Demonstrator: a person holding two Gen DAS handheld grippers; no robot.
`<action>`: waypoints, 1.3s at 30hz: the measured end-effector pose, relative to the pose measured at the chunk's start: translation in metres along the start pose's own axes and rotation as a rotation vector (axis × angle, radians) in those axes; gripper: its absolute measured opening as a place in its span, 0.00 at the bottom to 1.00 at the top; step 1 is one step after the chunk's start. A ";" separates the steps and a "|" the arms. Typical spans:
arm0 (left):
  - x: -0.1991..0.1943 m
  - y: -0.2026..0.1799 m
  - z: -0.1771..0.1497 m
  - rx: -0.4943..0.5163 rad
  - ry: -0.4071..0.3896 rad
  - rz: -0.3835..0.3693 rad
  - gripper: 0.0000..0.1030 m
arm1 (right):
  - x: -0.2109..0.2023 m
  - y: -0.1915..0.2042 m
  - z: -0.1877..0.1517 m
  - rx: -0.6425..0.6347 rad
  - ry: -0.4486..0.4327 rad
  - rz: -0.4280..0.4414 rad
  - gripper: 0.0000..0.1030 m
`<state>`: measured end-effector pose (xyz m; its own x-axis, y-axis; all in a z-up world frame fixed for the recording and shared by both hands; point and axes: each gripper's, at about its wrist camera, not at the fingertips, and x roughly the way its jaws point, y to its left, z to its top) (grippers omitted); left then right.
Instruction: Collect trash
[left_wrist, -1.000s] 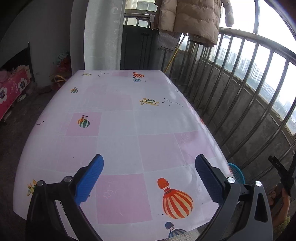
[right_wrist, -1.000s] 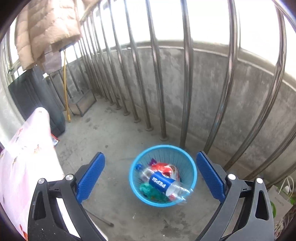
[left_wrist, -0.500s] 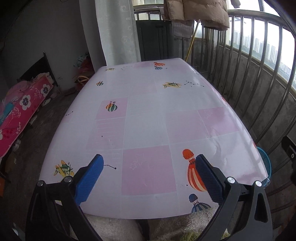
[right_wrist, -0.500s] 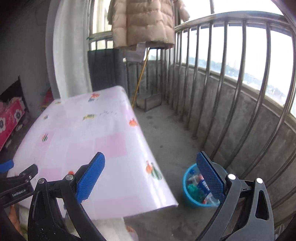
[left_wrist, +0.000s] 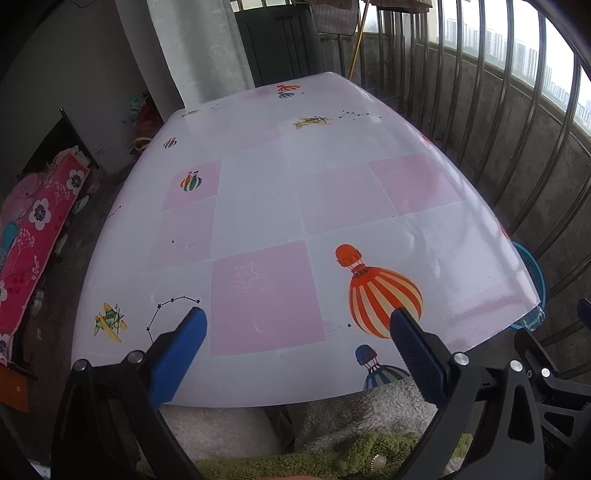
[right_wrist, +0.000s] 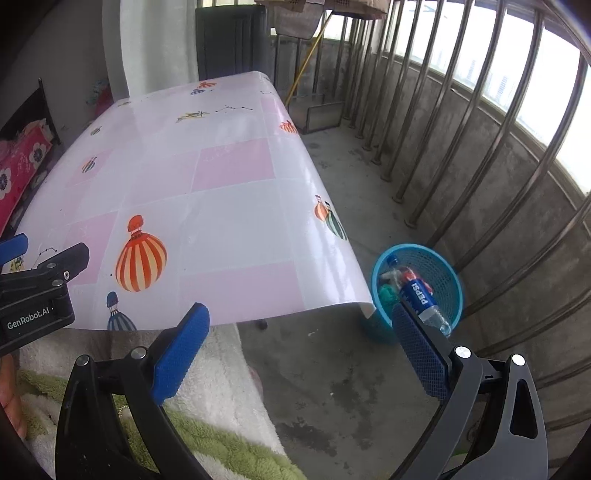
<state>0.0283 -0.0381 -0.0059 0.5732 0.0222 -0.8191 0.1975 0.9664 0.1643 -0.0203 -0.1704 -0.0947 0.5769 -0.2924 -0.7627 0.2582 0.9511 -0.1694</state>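
Observation:
A blue plastic basket (right_wrist: 448, 275) stands on the concrete floor off the table's near right corner; its rim also peeks out behind the tablecloth (left_wrist: 537, 275). Inside lie a Pepsi bottle (right_wrist: 419, 295), something red and something green. My right gripper (right_wrist: 299, 325) hangs open and empty above the floor, between the table's near edge and the basket. My left gripper (left_wrist: 297, 326) is open and empty over the near edge of the table (left_wrist: 258, 206), which wears a pink-and-white cloth printed with balloons. I see no loose trash on the cloth.
A metal railing (right_wrist: 480, 122) on a low concrete wall runs along the right. A person's lap in fluffy white and green fabric (right_wrist: 221, 413) sits at the near edge. A dark cabinet (left_wrist: 280, 40) and a curtain (left_wrist: 192, 51) stand beyond the table; pink flowered bedding (left_wrist: 29, 229) lies left.
Both grippers have pulled back toward the person. The right view swung from straight over the basket to the table's near corner, and the left view backed off to the near edge.

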 end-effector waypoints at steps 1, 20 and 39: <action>0.001 -0.001 0.001 0.006 0.003 -0.003 0.94 | 0.001 -0.004 -0.003 0.011 0.005 -0.004 0.92; 0.009 0.000 0.001 -0.006 0.044 0.033 0.94 | 0.008 -0.027 -0.003 0.076 0.016 -0.082 0.92; 0.010 -0.001 0.005 -0.003 0.041 0.019 0.94 | 0.005 -0.032 -0.003 0.096 0.018 -0.090 0.92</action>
<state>0.0380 -0.0406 -0.0113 0.5440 0.0505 -0.8376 0.1849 0.9664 0.1784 -0.0275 -0.2021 -0.0948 0.5345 -0.3736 -0.7581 0.3815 0.9071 -0.1780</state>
